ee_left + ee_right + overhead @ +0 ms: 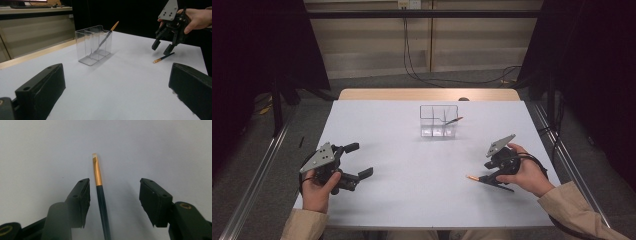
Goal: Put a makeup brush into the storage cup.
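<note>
High view: You are holding the left gripper [358, 161] over the near left part of the white table [412, 165], its jaws standing wide apart with nothing between them. You are holding the right gripper [486, 178] low over the near right part of the table, tilted down toward a brush [473, 177] that is lying flat on the surface. The brush's orange end is pointing left, clear of the jaws. A clear holder [439, 121] is standing at the far middle of the table, well apart from both grippers. A second brush [453, 120] is leaning in its right compartment, its tip sticking out past the rim.

Left gripper view: The left gripper's two jaws are showing spread wide at the bottom corners, gripping nothing. The holder [93, 45] is standing ahead with the second brush [106, 37] leaning inside it. Farther right, your right hand [197, 18] is holding the right gripper [163, 48] just above the brush [163, 57] on the table.

Right gripper view: The right gripper [114, 202] is straddling the brush [100, 200] with its jaws apart. The brush is lying between them, just beside the left jaw; you cannot tell whether it is touching that jaw. The right jaw is standing clear of it.
</note>
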